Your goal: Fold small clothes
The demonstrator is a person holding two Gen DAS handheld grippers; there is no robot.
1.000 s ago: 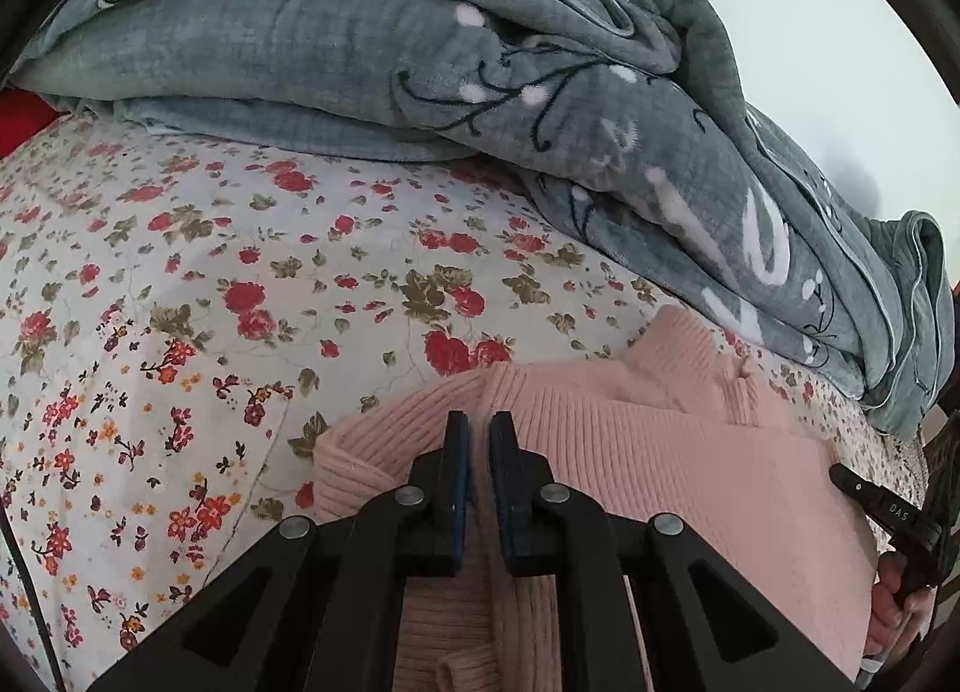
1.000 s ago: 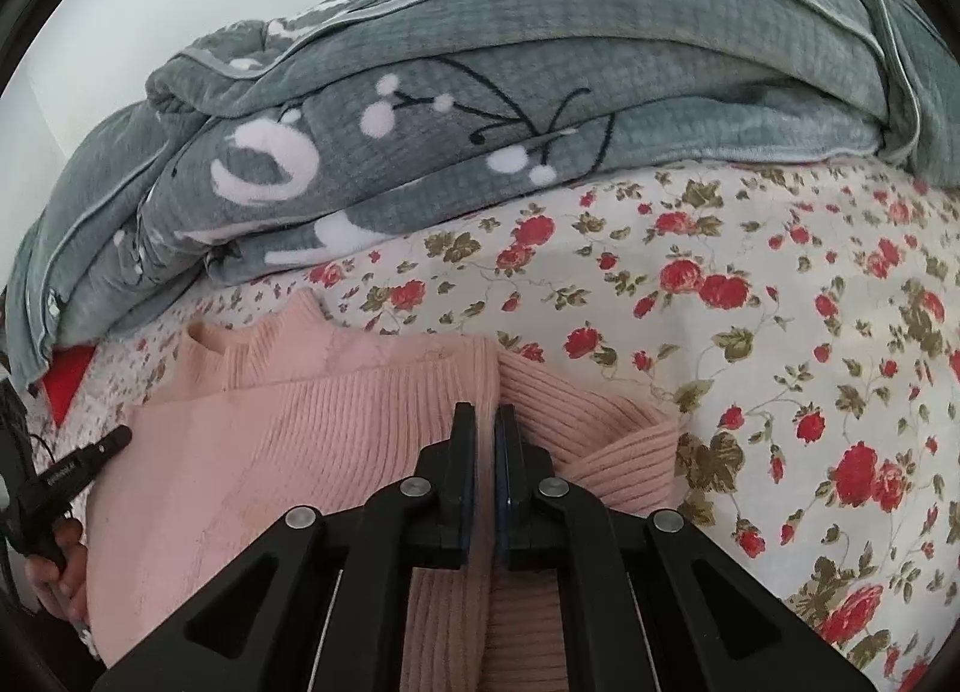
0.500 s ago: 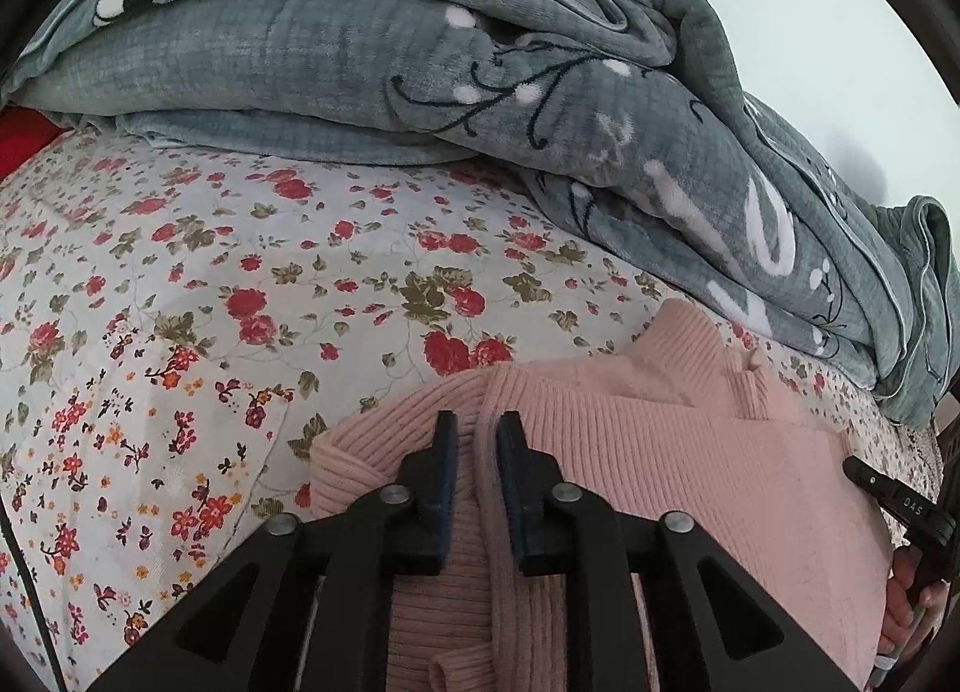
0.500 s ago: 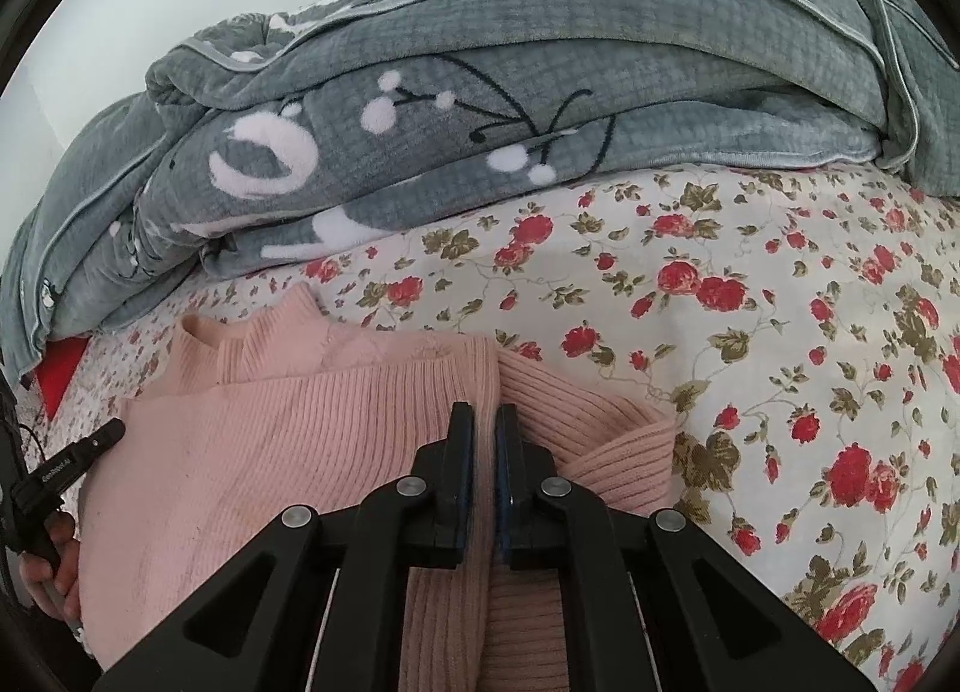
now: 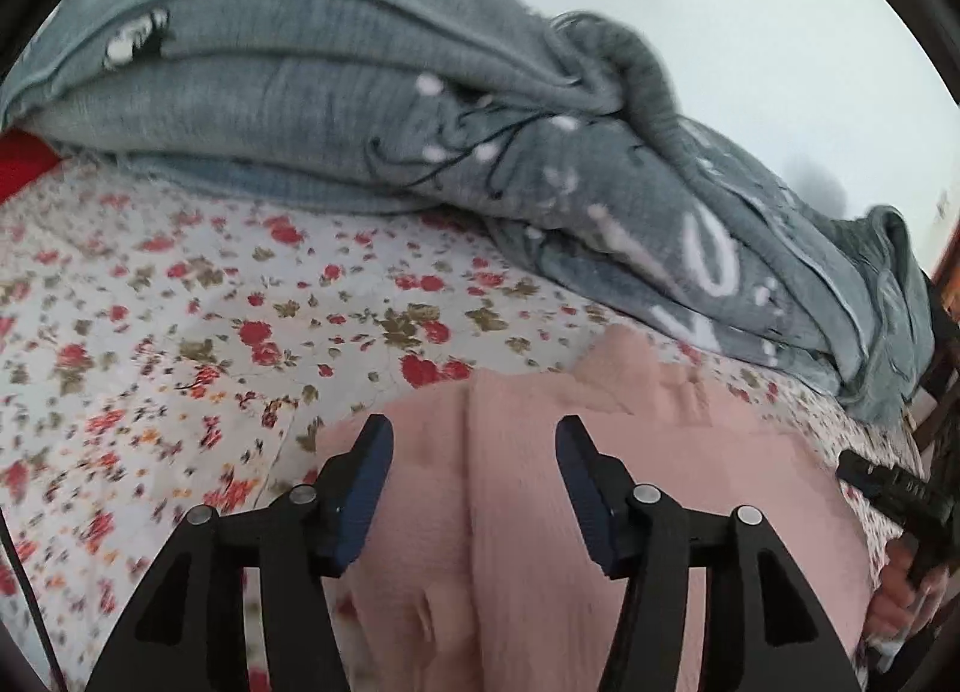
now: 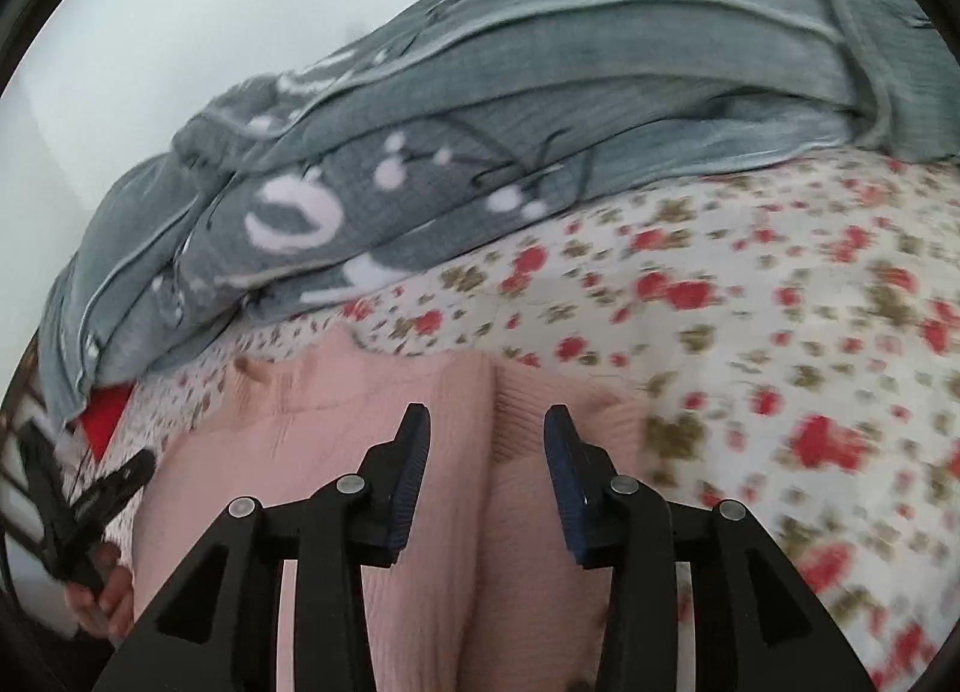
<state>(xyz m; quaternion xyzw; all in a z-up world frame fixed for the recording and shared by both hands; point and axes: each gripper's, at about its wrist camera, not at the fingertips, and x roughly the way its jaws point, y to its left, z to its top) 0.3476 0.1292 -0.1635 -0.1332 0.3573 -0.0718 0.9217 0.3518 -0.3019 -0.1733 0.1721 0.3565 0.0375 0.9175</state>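
Left wrist view: left claw [image 5: 474, 488] with jaws opening, nothing pinched; the pink sweater [image 5: 600, 512] lies on the floral bedsheet [image 5: 180, 332] below the gap, a folded sleeve edge running up between the blue pads [image 5: 360, 500]. Risk, as I judge it: knit could snag on a pad as the claw lifts and drag the fold open. The claw tilts down over the sweater's left side. The other hand [image 5: 900, 590] sits at far right.

Right wrist view: right claw [image 6: 486, 476] likewise opening, empty, pitched downward over the sweater's [image 6: 360, 482] right fold (the frame is smeared). Same snag risk; the grey quilt [image 6: 540, 152] heaped behind leaves little room at the collar end.
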